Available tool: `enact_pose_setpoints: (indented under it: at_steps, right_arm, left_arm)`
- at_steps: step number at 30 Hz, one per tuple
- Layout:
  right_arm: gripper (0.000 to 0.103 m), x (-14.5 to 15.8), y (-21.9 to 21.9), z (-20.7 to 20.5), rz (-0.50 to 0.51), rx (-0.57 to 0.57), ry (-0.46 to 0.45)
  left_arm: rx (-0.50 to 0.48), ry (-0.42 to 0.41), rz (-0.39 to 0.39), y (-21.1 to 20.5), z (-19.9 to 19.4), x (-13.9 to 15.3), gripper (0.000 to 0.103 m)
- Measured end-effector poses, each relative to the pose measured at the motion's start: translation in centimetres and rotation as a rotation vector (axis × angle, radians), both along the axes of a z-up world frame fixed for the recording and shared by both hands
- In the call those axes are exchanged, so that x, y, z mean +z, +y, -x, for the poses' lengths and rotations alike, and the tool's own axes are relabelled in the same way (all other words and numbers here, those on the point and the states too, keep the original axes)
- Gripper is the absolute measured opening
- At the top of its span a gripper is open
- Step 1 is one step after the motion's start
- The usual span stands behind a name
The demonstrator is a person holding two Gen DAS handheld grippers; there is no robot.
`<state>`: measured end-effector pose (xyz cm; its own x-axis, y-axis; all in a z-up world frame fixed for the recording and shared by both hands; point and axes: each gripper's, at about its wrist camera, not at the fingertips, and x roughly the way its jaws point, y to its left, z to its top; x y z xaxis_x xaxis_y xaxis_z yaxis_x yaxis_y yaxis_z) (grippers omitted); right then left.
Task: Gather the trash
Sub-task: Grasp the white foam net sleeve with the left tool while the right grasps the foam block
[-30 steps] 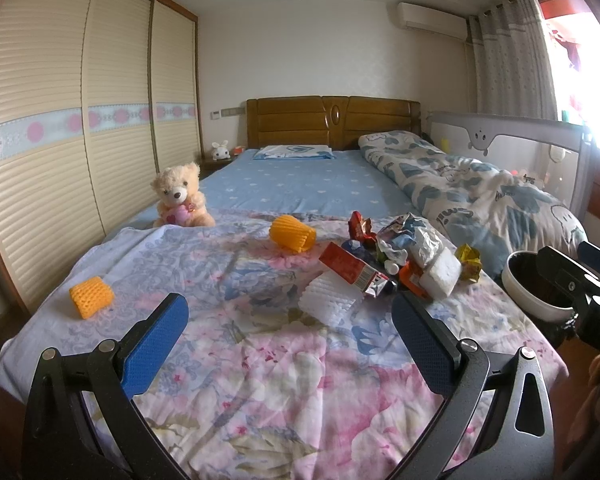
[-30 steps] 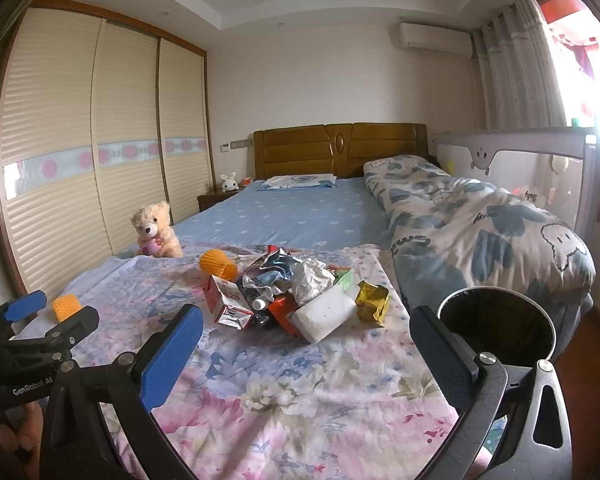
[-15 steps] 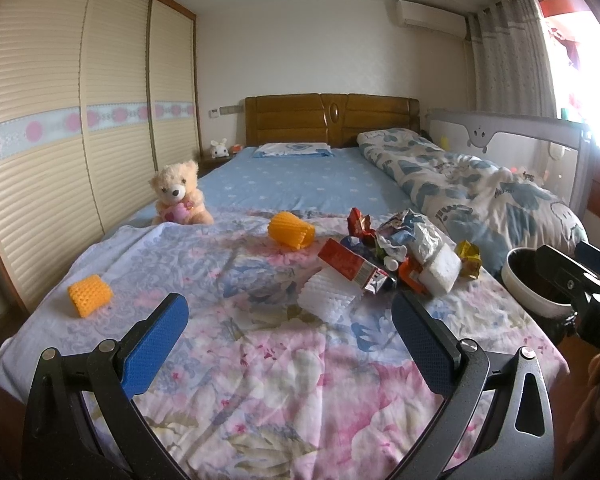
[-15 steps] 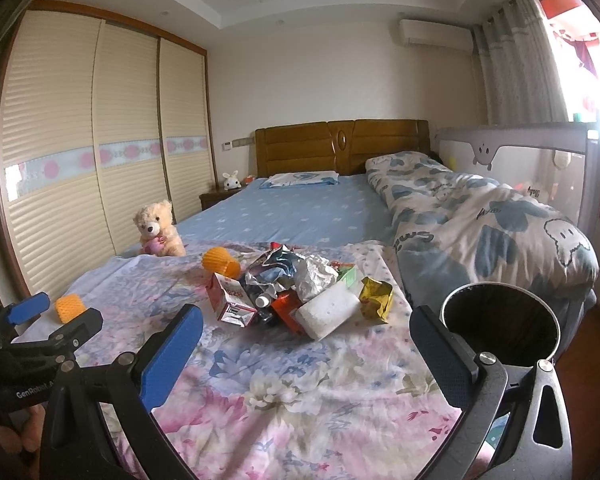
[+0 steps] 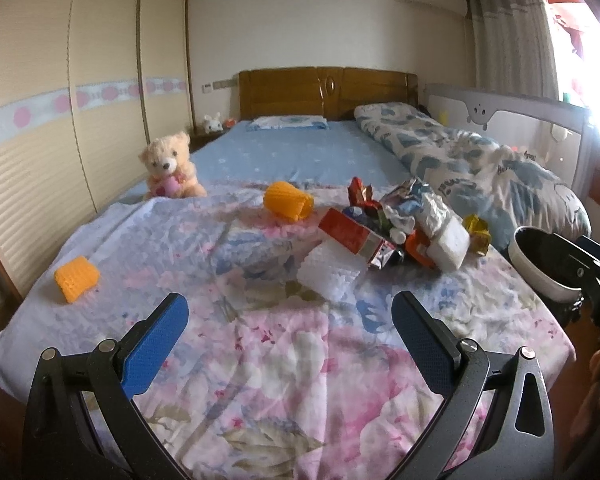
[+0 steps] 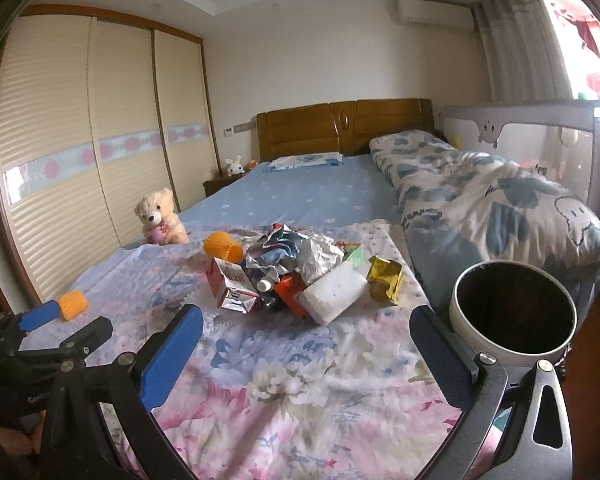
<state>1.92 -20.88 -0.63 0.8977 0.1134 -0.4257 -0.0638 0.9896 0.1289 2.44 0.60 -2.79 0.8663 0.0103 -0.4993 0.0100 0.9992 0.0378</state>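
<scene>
Only a partial white "Gen…" marking is legible, on the black body of the left claw, low in the right wrist view

Open floral bedspread in front of both grippers, nothing on it up to the trash pile. White foam block sits nearest the left gripper, just beside the red carton, w/ the rest of the pile packed tight behind. Bin stands at the bed's right edge, mouth unblocked, near the right gripper. Rolled duvet walls off the right side. Orange foam sleeve lies well apart on the left; another and the teddy bear sit beyond the pile.
</scene>
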Motion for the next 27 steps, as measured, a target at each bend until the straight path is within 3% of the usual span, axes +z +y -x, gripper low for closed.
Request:
enact_pose_setpoints:
  at_steps: [18, 27]
  right_arm:
    - [0.102, -3.6, -2.5, -7.8, -0.099, -0.030, 0.209]
    - [0.090, -5.8, -3.2, -12.5, -0.156, -0.053, 0.309]
  left_arm:
    - [-0.023, 0.155, 0.008, 0.5, -7.0, -3.1, 0.103]
    - [-0.063, 0.210, -0.002, -0.7, -11.3, -4.3, 0.103]
